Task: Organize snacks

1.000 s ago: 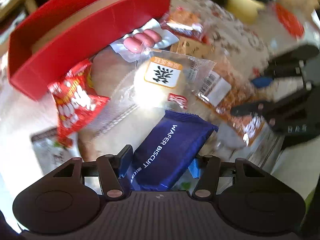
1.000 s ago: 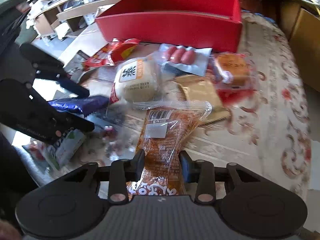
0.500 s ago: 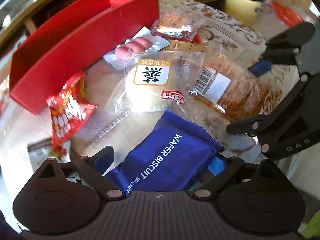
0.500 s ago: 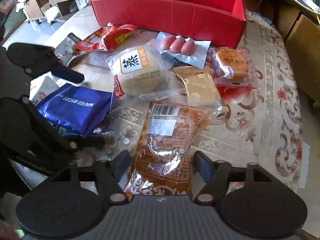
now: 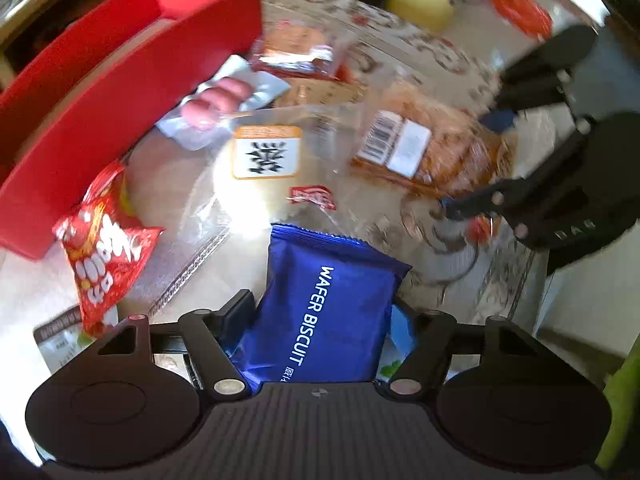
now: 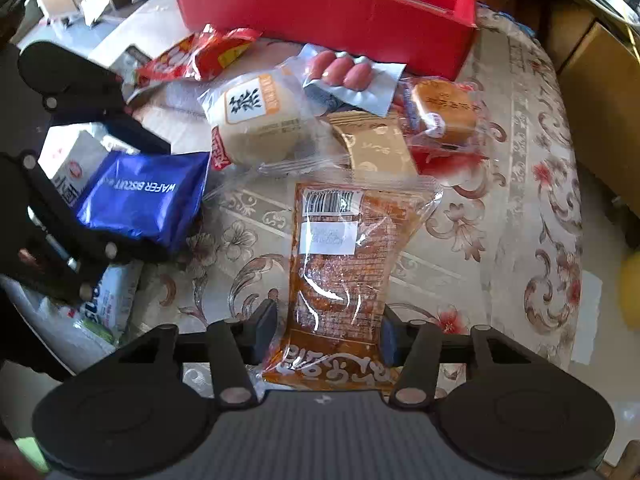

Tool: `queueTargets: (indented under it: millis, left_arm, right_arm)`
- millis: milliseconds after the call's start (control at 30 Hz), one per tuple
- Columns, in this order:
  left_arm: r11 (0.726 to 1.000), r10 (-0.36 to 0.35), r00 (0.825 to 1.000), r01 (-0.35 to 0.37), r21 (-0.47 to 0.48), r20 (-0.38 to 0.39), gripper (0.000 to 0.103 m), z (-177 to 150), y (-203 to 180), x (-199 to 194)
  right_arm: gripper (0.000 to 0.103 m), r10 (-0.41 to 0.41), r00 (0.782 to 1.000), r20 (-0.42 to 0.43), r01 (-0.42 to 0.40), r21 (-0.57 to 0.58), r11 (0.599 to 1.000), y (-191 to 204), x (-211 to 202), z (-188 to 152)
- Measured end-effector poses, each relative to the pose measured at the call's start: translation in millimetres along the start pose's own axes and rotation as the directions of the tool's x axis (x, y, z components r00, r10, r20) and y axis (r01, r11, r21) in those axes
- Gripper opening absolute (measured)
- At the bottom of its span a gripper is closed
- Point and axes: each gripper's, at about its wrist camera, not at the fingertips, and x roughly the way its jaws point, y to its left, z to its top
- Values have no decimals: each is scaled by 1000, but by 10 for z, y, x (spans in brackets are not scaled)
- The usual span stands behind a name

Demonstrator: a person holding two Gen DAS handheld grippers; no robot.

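Two claws are working over the snacks, both pointing steeply down at the patterned surface (image 6: 520, 184). The left claw (image 5: 320, 316) is closing its jaws around the blue wafer biscuit pack (image 5: 324, 308), which is lying between its fingers; whether the pads are pressing it yet cannot be told. The right claw (image 6: 326, 330) is likewise closing on the near end of the orange bread packet (image 6: 340, 264), which is sitting between its fingers, and contact there is unclear too. Taking the red box (image 6: 328, 8) at the far edge as the landmark, both packs are lying well in front of it, nearest the cameras. Closer to the box, a round bun in clear wrap (image 6: 256, 120) is lying just beyond the wafer pack. A sausage pack (image 6: 344, 76) is resting just in front of the box wall, a red snack bag (image 6: 200, 56) is lying near its left end, and a small wrapped cake (image 6: 444, 112) is sitting near its right end.
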Motion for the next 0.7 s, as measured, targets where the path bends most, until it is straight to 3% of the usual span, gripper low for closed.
queueTargets:
  millis: [33, 200, 300, 333, 367, 433, 500, 567, 600, 633, 700]
  left_arm:
    - [1000, 5, 1000, -5, -16, 4, 74, -2, 2, 0]
    - [996, 93, 996, -93, 6, -10, 75, 26, -173, 56]
    - [993, 103, 995, -103, -62, -9, 81, 28, -161, 65]
    - [989, 119, 993, -119, -83, -6, 86, 35, -170, 74]
    - [983, 142, 990, -142, -113, -11, 89, 26, -189, 89]
    - [970, 162, 987, -160, -186, -4, 98, -4, -202, 117]
    - [960, 204, 979, -198, -198, 13, 101, -55, -241, 103]
    - [951, 195, 981, -187, -246, 9, 97, -76, -227, 75]
    - [953, 195, 981, -186, -241, 15, 90, -63, -231, 47]
    - [957, 189, 982, -178, -229, 28, 83, -61, -248, 23]
    - [952, 191, 980, -169, -253, 63, 79, -92, -282, 3]
  right_arm:
    - [32, 10, 1000, 13, -10, 12, 1000, -36, -40, -13]
    - [30, 22, 998, 60, -25, 57, 998, -114, -97, -20]
    - [35, 36, 998, 59, -39, 63, 997, -131, -29, -5]
    - [48, 45, 997, 64, -49, 65, 997, -147, -23, -5]
    - [50, 68, 996, 57, -72, 66, 995, -160, -3, -2]
    - [61, 51, 997, 50, -53, 52, 997, -128, 49, -9]
    - [62, 26, 998, 55, -25, -15, 1000, -35, 88, -4]
    - [56, 32, 997, 67, -32, -8, 999, -76, 85, -13]
    - [48, 25, 997, 74, -25, -1, 1000, -99, 70, -28]
    - [47, 7, 997, 77, -7, -2, 1000, -114, 53, -51]
    - [43, -12, 997, 76, 12, 6, 1000, -144, 26, -116]
